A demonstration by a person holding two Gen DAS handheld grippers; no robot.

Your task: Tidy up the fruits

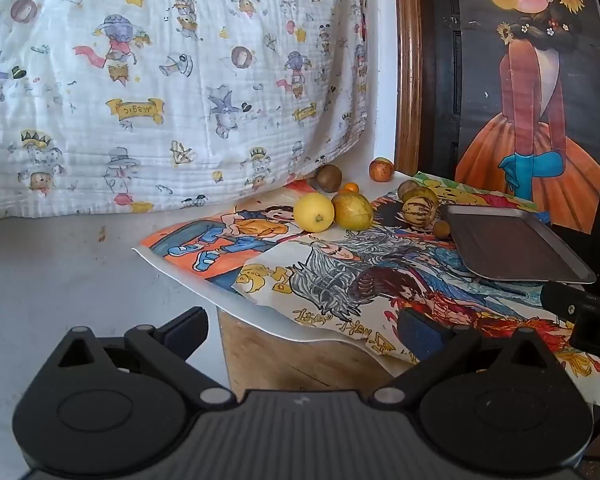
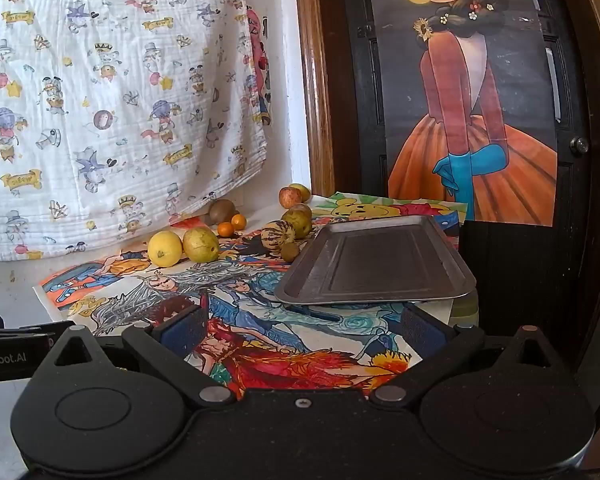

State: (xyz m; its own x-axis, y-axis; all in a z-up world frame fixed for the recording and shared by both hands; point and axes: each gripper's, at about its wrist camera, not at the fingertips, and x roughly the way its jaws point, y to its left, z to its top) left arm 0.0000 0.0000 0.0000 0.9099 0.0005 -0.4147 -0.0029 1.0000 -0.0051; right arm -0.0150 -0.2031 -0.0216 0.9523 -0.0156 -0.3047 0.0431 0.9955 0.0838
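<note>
Several fruits lie along the back of a table covered in cartoon drawings. A bright lemon point(image 1: 313, 213) point(image 2: 165, 249) touches a duller yellow-green citrus point(image 1: 352, 211) point(image 2: 201, 244). Behind them are a brown kiwi point(image 1: 329, 178) point(image 2: 222, 211), small orange kumquats point(image 2: 232, 225), a red-yellow apple point(image 1: 381, 169) point(image 2: 290, 197) and a striped melon-like fruit point(image 1: 418, 211) point(image 2: 278, 237). An empty metal tray point(image 1: 512, 250) point(image 2: 376, 264) sits right of the fruit. My left gripper point(image 1: 304, 332) and right gripper point(image 2: 304, 330) are both open, empty, well short of the fruit.
A printed white cloth point(image 1: 160, 80) hangs behind the table at the left. A poster of a girl in an orange dress point(image 2: 472, 100) stands on a dark door behind the tray. The table's front edge point(image 1: 260, 320) shows bare wood below the drawings.
</note>
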